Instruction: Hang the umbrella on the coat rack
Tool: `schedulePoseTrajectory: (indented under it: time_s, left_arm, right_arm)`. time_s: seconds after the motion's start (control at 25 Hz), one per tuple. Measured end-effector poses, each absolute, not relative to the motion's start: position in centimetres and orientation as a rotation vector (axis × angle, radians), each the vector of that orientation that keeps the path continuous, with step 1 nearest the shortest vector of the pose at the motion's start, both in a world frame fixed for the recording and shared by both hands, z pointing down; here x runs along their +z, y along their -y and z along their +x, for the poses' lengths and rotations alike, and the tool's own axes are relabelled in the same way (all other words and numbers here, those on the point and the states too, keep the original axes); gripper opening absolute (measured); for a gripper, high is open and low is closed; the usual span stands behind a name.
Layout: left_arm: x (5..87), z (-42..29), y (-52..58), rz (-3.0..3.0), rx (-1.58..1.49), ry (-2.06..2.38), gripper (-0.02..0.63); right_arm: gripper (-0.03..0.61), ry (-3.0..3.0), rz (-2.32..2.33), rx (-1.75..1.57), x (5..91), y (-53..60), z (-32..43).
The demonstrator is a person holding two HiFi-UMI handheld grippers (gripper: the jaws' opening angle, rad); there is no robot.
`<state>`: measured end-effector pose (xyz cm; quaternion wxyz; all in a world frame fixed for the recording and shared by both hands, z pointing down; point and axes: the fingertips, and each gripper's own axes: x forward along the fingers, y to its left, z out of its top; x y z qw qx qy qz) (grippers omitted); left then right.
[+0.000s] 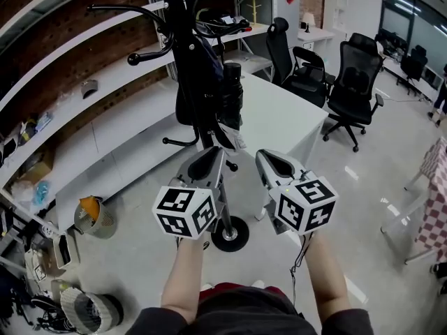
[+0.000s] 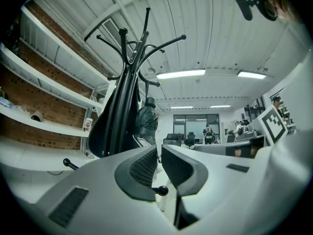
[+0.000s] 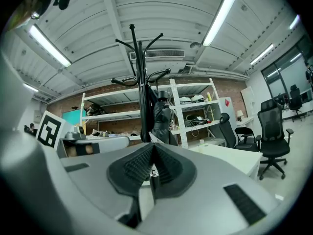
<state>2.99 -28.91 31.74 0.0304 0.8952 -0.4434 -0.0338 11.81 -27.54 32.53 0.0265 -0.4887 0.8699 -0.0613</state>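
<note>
On the rack (image 1: 187, 61) the umbrella (image 1: 232, 96) hangs, so the left gripper (image 2: 159, 152) idles empty, jaws barely apart, and the right gripper (image 3: 153, 150) empty, jaws pressed together.

The black coat rack (image 1: 183, 40) stands upright on a round base on the floor (image 1: 140, 257), with curved hooks spreading from its pole. A folded black umbrella (image 1: 232, 96) hangs straight down close beside the pole, well clear of the floor.

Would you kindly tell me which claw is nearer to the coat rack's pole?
Left. The left claw sits right beside the coat rack's pole, overlapping it in the head view. The right claw is clearly farther off to the pole's right.
</note>
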Motion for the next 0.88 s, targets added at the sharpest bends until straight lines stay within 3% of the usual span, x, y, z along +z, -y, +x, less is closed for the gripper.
schedulePoseTrajectory:
  time_s: [0.16, 0.88]
  left_arm:
    - [32.1, 2.4, 27.5, 2.785, -0.094, 1.327, 0.012]
    - [34.3, -0.3, 24.7, 2.794, -0.058, 1.228, 0.012]
  right_arm:
    - [0.017, -2.666, -1.508, -0.2, 32.3, 26.4, 11.1]
    - [0.017, -2.607, -1.576, -0.172, 33.3, 22.9, 7.3]
